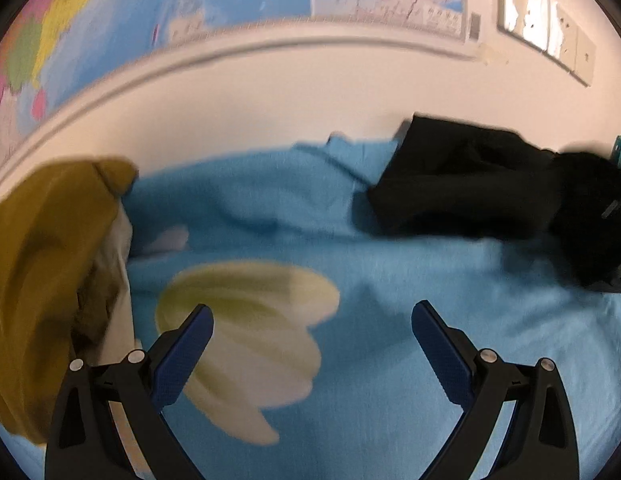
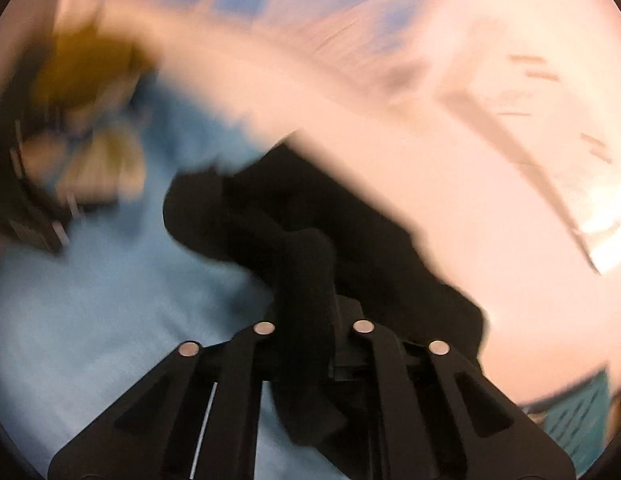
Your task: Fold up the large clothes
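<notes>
A black garment (image 1: 462,188) lies bunched at the far right of a blue bedsheet (image 1: 390,272), against the wall. My left gripper (image 1: 312,316) is open and empty above the sheet's flower print, well short of the garment. In the right wrist view, which is blurred by motion, my right gripper (image 2: 306,280) is shut on a fold of the black garment (image 2: 310,216); the cloth covers the fingertips and hangs down between the fingers.
A mustard-yellow garment (image 1: 50,260) with a white lining lies heaped at the left of the bed; it also shows in the right wrist view (image 2: 82,68). A cream wall (image 1: 270,100) with maps and wall sockets (image 1: 546,28) bounds the bed's far side.
</notes>
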`<action>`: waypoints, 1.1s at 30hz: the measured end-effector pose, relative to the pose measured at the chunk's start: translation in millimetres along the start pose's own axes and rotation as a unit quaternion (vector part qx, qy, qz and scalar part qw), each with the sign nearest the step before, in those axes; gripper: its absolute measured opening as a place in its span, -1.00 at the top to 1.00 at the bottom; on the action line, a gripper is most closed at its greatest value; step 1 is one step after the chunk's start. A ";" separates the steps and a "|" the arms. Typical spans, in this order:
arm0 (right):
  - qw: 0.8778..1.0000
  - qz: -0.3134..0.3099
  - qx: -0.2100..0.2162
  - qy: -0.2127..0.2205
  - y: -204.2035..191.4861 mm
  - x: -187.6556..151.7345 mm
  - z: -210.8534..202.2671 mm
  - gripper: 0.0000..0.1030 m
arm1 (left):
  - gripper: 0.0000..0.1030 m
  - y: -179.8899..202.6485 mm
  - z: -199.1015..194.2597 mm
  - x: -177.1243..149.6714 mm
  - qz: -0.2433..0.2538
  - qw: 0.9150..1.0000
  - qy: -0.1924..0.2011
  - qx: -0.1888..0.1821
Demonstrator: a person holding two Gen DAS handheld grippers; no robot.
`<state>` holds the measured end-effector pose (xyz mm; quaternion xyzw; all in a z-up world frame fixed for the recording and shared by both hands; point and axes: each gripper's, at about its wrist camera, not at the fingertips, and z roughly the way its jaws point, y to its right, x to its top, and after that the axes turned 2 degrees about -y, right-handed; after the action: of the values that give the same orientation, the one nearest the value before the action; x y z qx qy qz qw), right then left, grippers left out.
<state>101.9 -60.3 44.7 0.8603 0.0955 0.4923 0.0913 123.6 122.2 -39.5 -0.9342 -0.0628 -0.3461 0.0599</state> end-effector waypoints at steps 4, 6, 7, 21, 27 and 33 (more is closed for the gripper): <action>0.990 0.102 -0.011 0.100 54.5 9.9 -74.2 0.87 | -0.87 17.8 -8.8 18.1 0.038 0.998 0.047 -0.035; 0.983 0.139 -0.012 0.116 77.3 4.3 -92.1 0.87 | -0.87 35.1 -13.2 28.4 0.067 0.994 0.074 -0.054; 0.981 0.152 -0.012 0.120 82.3 2.3 -95.1 0.87 | -0.87 43.5 -14.7 32.1 0.080 0.991 0.085 -0.064; 0.956 0.240 -0.024 0.167 134.3 -33.2 -133.2 0.89 | 0.79 160.2 25.2 62.7 0.218 0.957 0.099 -0.165; 0.946 0.238 -0.088 0.204 163.5 -19.8 -187.2 0.90 | 0.95 199.4 -19.0 101.6 0.194 0.957 0.143 -0.163; 0.922 0.214 -0.168 0.276 176.7 17.9 -287.3 0.90 | 0.95 241.4 -100.1 161.9 0.164 0.947 0.213 -0.176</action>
<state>-124.5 -208.2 247.2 0.6621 -0.1539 0.7271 0.0964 219.8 -118.8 125.2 -0.8319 0.1677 -0.5277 -0.0371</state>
